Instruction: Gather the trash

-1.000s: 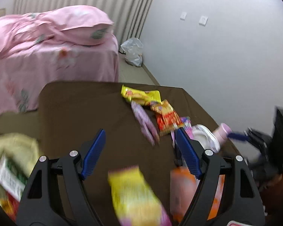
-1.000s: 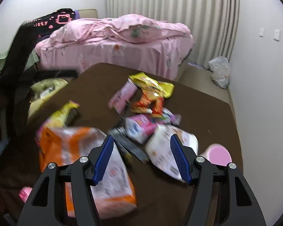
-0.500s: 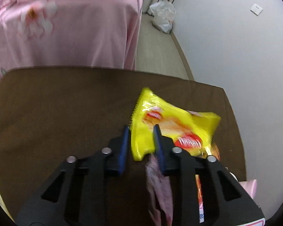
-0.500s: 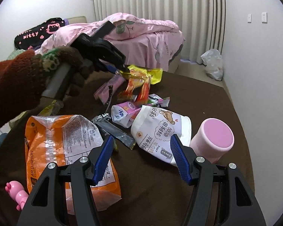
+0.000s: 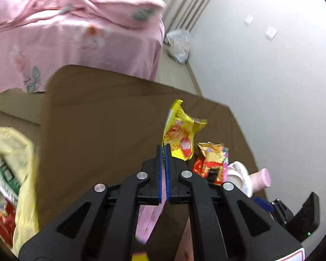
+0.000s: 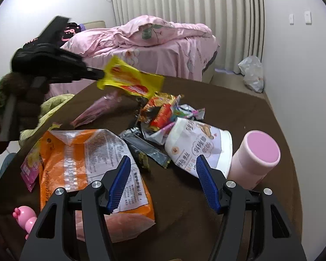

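Left wrist view: left gripper (image 5: 164, 150), spread a second ago, now pinches the yellow wrapper (image 5: 180, 133) at centre frame, lifted off the bench (image 5: 102, 117); the trash bag (image 5: 21, 158) waits lower left (likely its destination).
Right wrist view: right gripper (image 6: 163, 183), spread, hovers over the orange bag (image 6: 87, 163) at lower centre.

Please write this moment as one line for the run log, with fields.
left gripper: shut on yellow snack wrapper, lifted off brown table | right gripper: open, empty, above orange bag | yellow trash bag: left of table
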Demonstrator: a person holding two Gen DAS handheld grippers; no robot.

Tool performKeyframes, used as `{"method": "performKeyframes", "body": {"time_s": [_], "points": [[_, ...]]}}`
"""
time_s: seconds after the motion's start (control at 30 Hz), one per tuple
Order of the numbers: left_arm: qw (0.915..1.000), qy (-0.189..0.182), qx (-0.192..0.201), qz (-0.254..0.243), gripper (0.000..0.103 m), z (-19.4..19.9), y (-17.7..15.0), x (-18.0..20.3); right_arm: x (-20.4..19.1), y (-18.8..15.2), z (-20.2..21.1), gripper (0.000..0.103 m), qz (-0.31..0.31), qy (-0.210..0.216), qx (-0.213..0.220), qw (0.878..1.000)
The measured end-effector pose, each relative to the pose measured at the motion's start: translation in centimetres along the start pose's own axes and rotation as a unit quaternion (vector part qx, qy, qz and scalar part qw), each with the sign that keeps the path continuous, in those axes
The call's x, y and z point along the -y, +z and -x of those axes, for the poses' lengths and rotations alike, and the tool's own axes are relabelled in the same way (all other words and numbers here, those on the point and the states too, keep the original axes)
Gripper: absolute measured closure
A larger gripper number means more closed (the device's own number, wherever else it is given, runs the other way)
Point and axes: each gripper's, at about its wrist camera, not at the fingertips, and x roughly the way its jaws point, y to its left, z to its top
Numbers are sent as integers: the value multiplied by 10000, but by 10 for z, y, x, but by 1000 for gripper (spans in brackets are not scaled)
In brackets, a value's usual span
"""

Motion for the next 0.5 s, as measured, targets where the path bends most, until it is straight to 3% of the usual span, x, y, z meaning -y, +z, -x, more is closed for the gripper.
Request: {"method": "performKeyframes", "body": {"time_s": [0.1,0.3,0.37,0.5], "points": [[9997,26,162,183,101,25,-13,-12,-11,4,11,44,136,84,73,9998],[9977,89,78,670,101,46,-60,-42,-50,14,24,44,764,423,-30,9962],[9949,-12,18,1005,101,46,-73,-58,-69,18,26,44,784,743,-148,9940],[9929,-59,-38,1187,100,51,-90,-68,-111,22,16,44,716,1609,-698,9819]]}}
